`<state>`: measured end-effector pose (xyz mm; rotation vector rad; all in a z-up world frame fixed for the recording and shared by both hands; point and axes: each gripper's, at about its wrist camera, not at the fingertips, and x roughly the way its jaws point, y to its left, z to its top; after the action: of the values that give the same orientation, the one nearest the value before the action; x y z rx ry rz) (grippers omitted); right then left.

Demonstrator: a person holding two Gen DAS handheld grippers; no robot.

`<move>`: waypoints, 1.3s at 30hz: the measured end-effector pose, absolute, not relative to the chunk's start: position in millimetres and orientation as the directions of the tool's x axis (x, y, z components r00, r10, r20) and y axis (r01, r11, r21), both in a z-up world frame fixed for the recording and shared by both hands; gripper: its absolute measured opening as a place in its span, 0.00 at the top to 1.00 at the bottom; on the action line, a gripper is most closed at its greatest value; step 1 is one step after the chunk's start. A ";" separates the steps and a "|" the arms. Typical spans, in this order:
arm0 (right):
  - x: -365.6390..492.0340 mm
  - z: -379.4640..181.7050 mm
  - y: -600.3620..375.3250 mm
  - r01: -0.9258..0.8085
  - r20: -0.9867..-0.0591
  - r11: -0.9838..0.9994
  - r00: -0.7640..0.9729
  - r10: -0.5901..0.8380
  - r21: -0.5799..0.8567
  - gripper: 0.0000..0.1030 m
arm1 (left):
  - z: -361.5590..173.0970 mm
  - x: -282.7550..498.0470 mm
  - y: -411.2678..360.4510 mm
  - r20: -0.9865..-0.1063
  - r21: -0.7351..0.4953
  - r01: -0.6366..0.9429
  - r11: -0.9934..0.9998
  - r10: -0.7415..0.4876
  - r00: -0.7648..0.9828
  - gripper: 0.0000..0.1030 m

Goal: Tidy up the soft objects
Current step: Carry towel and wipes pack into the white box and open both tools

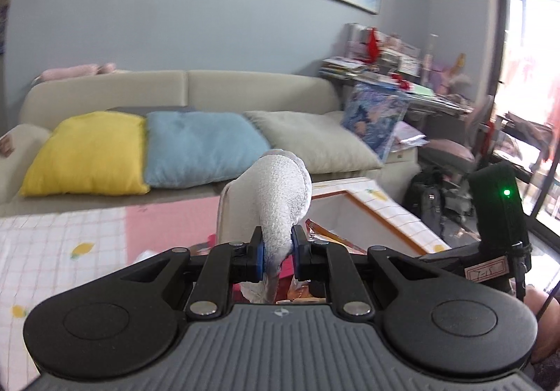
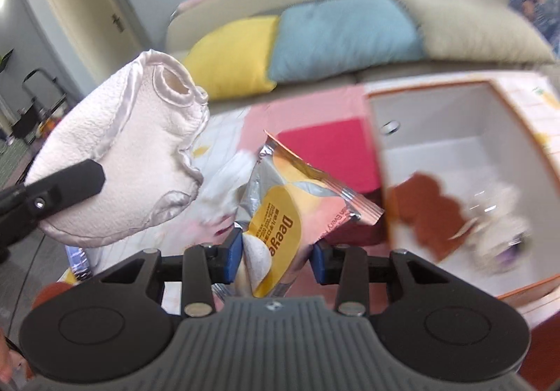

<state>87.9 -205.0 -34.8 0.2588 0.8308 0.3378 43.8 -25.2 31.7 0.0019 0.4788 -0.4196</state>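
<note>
My left gripper [image 1: 276,256] is shut on a pale padded oven mitt [image 1: 280,202] and holds it up above the table. The mitt also shows in the right wrist view [image 2: 122,160], with one left finger [image 2: 66,186] across it. My right gripper [image 2: 276,256] is shut on a yellow and silver snack packet [image 2: 283,216], held just left of the open storage box [image 2: 381,153]. The box [image 1: 392,216] is white inside with an orange rim. A brown item [image 2: 423,212] and a blurred white soft item [image 2: 497,216] lie in it.
A tablecloth with pink and white checks [image 1: 63,244] covers the table. A red square mat [image 2: 332,149] lies under the packet. Behind stands a beige sofa [image 1: 189,90] with yellow [image 1: 87,153], blue [image 1: 199,146] and beige [image 1: 308,139] cushions. A cluttered desk [image 1: 395,72] stands at the right.
</note>
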 end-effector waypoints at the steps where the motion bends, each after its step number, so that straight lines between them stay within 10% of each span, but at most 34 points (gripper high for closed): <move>1: 85.7 -31.3 -218.0 -0.185 -0.674 0.924 0.638 0.372 0.335 0.62 | 33.2 47.5 -34.7 -0.444 -0.083 0.420 0.904 -0.411 0.796 0.84; 13: 105.6 -43.4 -337.9 -0.050 -0.743 0.975 0.639 0.197 0.216 0.62 | 11.7 98.9 -155.6 -0.592 0.007 0.680 0.733 -0.545 0.594 0.84; 39: 179.6 -122.5 -352.5 -0.080 -0.906 0.989 0.398 0.146 0.124 0.63 | -81.6 173.8 -218.7 -0.909 -0.050 0.732 0.680 -0.335 0.249 0.80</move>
<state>179.6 -352.5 -122.5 0.0644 1.1528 0.1431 173.8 -218.7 -81.6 0.4278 1.0957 -0.7571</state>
